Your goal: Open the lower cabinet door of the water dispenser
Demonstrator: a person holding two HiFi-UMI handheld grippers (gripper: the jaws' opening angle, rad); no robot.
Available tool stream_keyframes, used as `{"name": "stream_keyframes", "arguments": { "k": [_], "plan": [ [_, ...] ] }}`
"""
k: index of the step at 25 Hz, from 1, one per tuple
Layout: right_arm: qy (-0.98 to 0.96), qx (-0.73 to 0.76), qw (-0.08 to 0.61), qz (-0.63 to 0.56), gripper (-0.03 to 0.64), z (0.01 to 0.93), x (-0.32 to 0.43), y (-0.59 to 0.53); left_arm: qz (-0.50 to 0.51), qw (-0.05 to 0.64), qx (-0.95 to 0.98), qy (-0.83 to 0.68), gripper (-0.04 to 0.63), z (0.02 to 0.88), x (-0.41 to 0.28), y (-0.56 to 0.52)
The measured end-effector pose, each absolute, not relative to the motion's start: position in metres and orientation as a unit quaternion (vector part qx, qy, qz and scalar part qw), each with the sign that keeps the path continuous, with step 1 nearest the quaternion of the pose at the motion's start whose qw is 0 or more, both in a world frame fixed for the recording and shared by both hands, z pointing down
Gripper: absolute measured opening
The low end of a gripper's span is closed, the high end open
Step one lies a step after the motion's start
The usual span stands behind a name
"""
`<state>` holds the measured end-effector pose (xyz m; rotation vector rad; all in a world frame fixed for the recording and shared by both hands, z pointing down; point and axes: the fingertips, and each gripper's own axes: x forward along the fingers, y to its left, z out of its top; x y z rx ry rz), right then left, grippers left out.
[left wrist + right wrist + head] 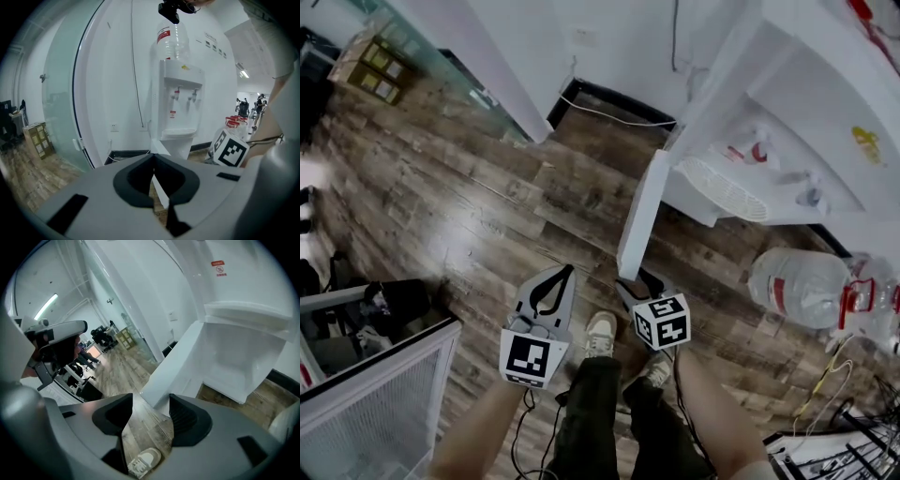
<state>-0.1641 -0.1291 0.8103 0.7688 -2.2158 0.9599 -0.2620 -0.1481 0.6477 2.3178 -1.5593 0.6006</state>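
The white water dispenser (pixel 787 122) stands at the upper right of the head view, an inverted bottle (pixel 172 40) on top of it. Its lower cabinet door (pixel 639 216) is swung wide open toward me, and the white cabinet inside (pixel 239 362) shows. My right gripper (pixel 637 279) is at the door's free edge with its jaws open. The door's lower corner (pixel 161 390) lies just beyond the jaws, and the pads do not press on it. My left gripper (pixel 567 272) hovers to the left of the door, shut and holding nothing.
A large water bottle (pixel 797 281) and red-capped jugs (pixel 867 300) lie on the wood floor right of the door. There is a glass partition (pixel 441 56) at the upper left, with cardboard boxes (pixel 370 66) beside it. A wire mesh cage (pixel 366 394) stands at the lower left. My shoes (pixel 600 333) are below the grippers.
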Motion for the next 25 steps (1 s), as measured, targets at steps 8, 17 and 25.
{"name": "stream_keyframes", "arguments": {
  "k": [8, 17, 25],
  "plan": [
    [-0.85, 0.257, 0.307, 0.343, 0.261, 0.805, -0.215, -0.134, 0.208, 0.146, 0.795, -0.55, 0.005, 0.641, -0.283, -0.151],
    [-0.831, 0.29, 0.297, 0.369, 0.224, 0.779, -0.181, -0.135, 0.219, 0.147, 0.801, -0.537, 0.005, 0.626, -0.278, -0.157],
    [-0.815, 0.377, 0.246, 0.364, 0.136, 0.685, -0.111, -0.153, 0.216, 0.14, 0.811, -0.526, 0.005, 0.563, -0.261, -0.172]
  ]
}}
